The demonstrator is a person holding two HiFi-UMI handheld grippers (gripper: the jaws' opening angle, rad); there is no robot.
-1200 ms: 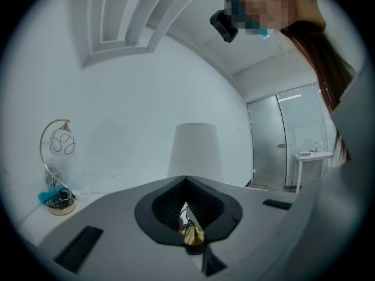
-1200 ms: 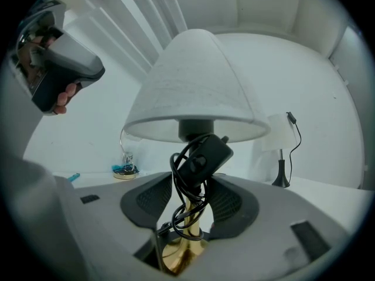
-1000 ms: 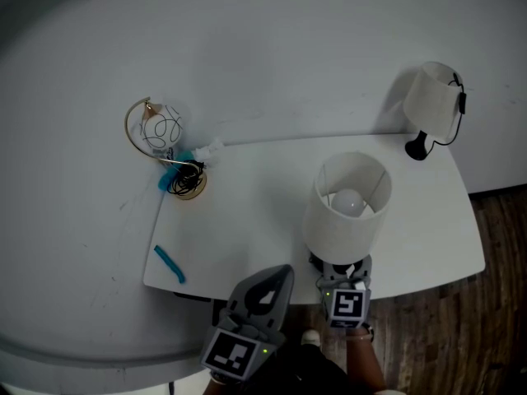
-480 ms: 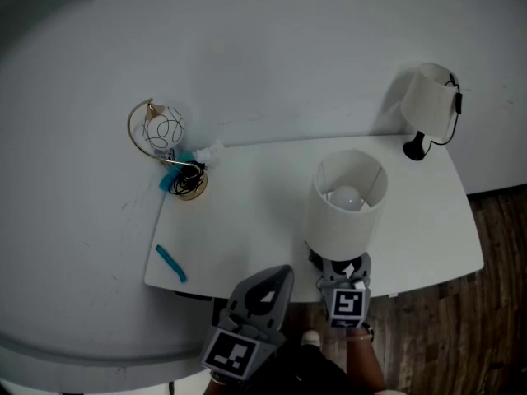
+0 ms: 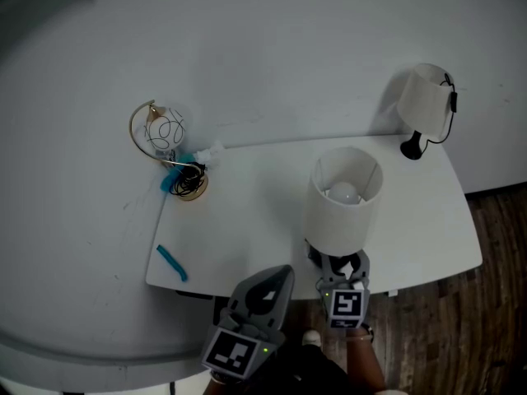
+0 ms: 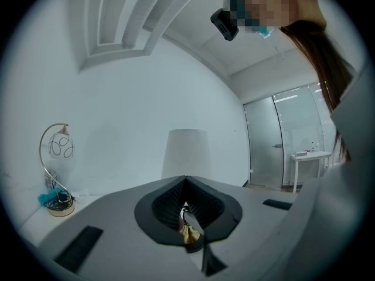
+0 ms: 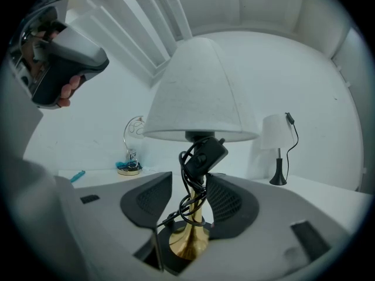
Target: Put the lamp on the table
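A lamp [image 5: 342, 200] with a white shade, a brass stem [image 7: 193, 227] and a black cord wound round the stem stands upright at the near edge of the white table [image 5: 247, 212]. My right gripper [image 5: 338, 263] reaches in from the near side, and its jaws sit on either side of the stem and cord bundle, shut on them [image 7: 188, 201]. My left gripper [image 5: 276, 274] hangs just off the table's near edge, left of the lamp, shut on nothing [image 6: 186, 183]. The lamp's shade [image 6: 186, 154] shows beyond its jaws.
A small lamp [image 5: 424, 97] with a black base stands at the far right corner. A gold ring lamp [image 5: 160, 130] with cables sits at the far left corner, and a blue strip [image 5: 170, 262] lies near the left front edge. Wooden floor [image 5: 494, 303] is at the right.
The lamp and table have drifted slightly up and left in the head view; both grippers keep their places and the right one's hold on the lamp is unchanged.
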